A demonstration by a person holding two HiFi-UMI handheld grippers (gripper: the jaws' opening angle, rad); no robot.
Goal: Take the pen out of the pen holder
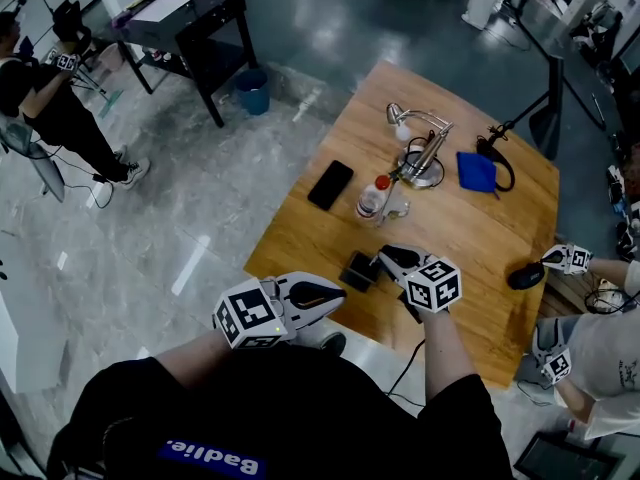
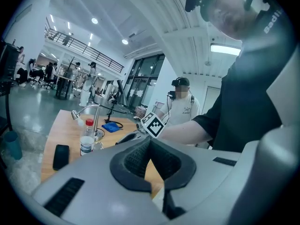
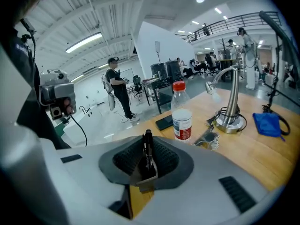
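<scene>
A slim black pen stands upright between the pads of my right gripper, which is shut on it. Just below it is the small dark square pen holder; the pen's lower end is hidden there. In the head view the pen holder sits near the wooden table's front edge, with my right gripper directly over its right side. My left gripper hovers just left of the holder, jaws together and holding nothing. In its own view the left gripper points across the table.
A water bottle with a red cap, a black phone, a metal desk lamp and a blue cloth lie further back on the table. A second person's hands reach in at the right edge by a black object.
</scene>
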